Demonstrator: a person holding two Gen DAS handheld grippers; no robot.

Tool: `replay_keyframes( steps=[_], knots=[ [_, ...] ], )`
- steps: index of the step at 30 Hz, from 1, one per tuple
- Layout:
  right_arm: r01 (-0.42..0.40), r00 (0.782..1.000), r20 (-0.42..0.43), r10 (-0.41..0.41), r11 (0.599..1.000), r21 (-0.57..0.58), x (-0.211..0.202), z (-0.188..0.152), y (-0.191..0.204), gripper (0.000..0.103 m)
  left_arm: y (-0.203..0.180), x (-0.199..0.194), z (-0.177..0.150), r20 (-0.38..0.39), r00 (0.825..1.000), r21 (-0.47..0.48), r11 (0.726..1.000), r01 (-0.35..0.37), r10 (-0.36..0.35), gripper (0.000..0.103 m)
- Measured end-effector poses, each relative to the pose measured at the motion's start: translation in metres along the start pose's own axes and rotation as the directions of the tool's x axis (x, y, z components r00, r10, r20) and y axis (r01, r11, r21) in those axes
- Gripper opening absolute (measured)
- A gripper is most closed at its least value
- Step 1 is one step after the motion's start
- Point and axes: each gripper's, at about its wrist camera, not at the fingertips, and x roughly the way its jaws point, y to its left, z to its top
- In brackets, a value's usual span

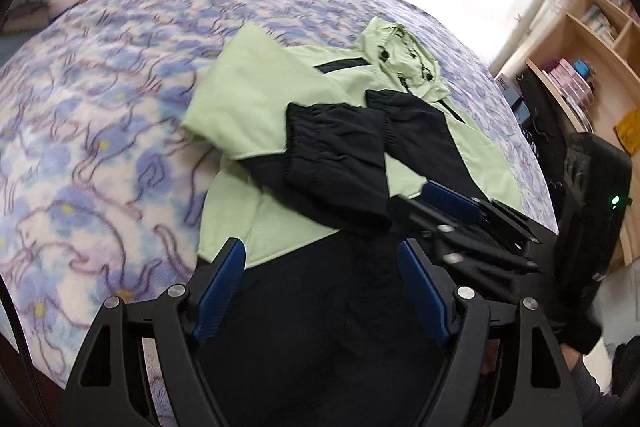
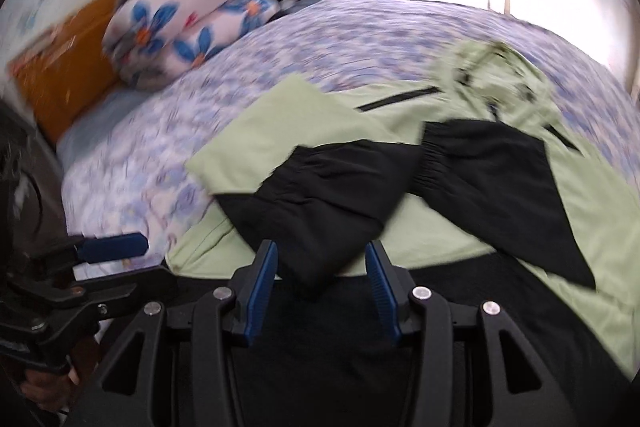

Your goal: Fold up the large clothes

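The jacket (image 1: 260, 99), pale green with a black lower band, lies flat on the bed (image 1: 100, 131), hood (image 1: 400, 51) toward 12 o'clock and hem nearest the person at 6 o'clock. Both black sleeves are laid inward across the chest: the left sleeve (image 1: 336, 155) slants from about 9 toward the centre, the right sleeve (image 1: 424, 135) from about 3, their cuffs nearly meeting near the middle. This looks meant to narrow the garment into a tidy rectangle before the body is folded. The left gripper (image 1: 320, 283) stands wide open over the hem at 6 o'clock, with nothing between its pads. The right gripper (image 2: 322, 283) is partly open; the end of a sleeve shows between its fingers, but the pads do not seem to press it, so I judge it empty. Both hover at the hem side, probably because the next fold lifts the hem toward the hood. Pillows (image 2: 192, 23) sit at 10 o'clock, well apart.
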Motion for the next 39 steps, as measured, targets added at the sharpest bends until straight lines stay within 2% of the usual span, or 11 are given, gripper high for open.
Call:
replay_keyframes(
  steps=[4,10,12,13,17,20,23,25,27,32,39],
  knots=[
    [0.038,0.998,-0.045,-0.045,0.989,-0.14,0.029,0.002,0.026,0.046,0.009,0.004,-0.004,-0.003,0.998,-0.019,0.998,-0.057,0.057,0.077],
    [0.076,0.982,-0.157,-0.103,0.982,-0.172,0.07,0.006,0.022,0.045,0.028,0.002,-0.006,-0.005,0.999,-0.07,0.997,-0.034,0.034,0.077],
    [0.048,0.981,-0.179,-0.073,0.989,-0.141,0.074,0.011,0.016,0.009,0.031,0.0,-0.006,0.001,0.999,-0.078,0.996,-0.035,0.036,0.077],
    [0.042,0.983,-0.172,-0.064,0.991,-0.129,0.071,0.016,0.014,0.007,0.031,0.0,-0.005,0.005,0.999,-0.078,0.996,-0.036,0.036,0.077],
    [0.05,0.999,-0.001,-0.05,0.996,-0.067,0.022,0.053,-0.004,0.006,0.024,-0.004,-0.001,0.036,0.998,-0.059,0.997,-0.04,0.043,0.077],
    [0.039,0.974,0.221,-0.058,0.995,0.089,-0.045,0.08,-0.046,0.006,0.016,-0.005,0.003,0.059,0.998,-0.044,0.998,-0.034,0.036,0.077],
    [0.044,0.933,0.325,-0.157,0.943,0.33,-0.093,0.073,-0.106,0.008,0.01,-0.003,0.004,0.064,0.998,-0.027,0.999,-0.017,0.018,0.077],
    [0.083,0.933,0.274,-0.236,0.878,0.472,-0.103,0.047,-0.143,0.027,0.007,0.002,0.003,0.054,0.998,-0.016,1.0,-0.01,0.011,0.077],
    [0.126,0.958,0.156,-0.242,0.839,0.53,-0.096,0.014,-0.167,0.057,0.004,0.011,0.003,0.031,0.999,-0.004,1.0,-0.008,0.008,0.077],
    [0.224,0.974,-0.094,-0.208,0.796,0.563,-0.07,-0.071,-0.197,0.057,-0.001,0.035,0.018,-0.011,1.0,0.043,0.999,-0.024,0.024,0.077],
    [0.142,0.987,-0.035,-0.156,0.761,0.633,-0.075,-0.068,-0.245,0.058,0.014,0.085,0.089,-0.064,0.993,0.078,0.993,-0.09,0.095,0.077]
  ],
)
